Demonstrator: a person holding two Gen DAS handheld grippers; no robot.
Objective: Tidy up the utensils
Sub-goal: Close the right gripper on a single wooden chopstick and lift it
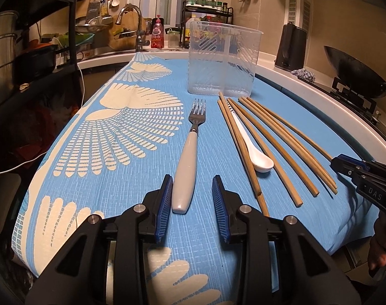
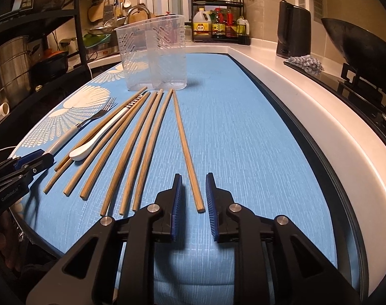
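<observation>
A white-handled steel fork (image 1: 190,150) and a wooden chopstick (image 2: 186,150) lie unclamped between each parted claw on the blue-clothed counter (image 2: 243,139).

Fork (image 1: 190,150) on the table (image 1: 111,152), spoon (image 1: 248,142) among chopsticks (image 1: 281,147) to its right, utensil holder (image 1: 222,59) standing behind them, one chopstick (image 2: 186,150) lying apart, rightmost.

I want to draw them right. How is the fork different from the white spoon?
The fork has a shiny metal head with tines and a pale handle; the spoon is white all over. The fork lies alone on the cloth, its tines toward the clear holder; the spoon lies among the chopsticks, its bowl toward the camera. The fork's handle sits between the left gripper fingers; the spoon does not. Both lie flat.
</observation>
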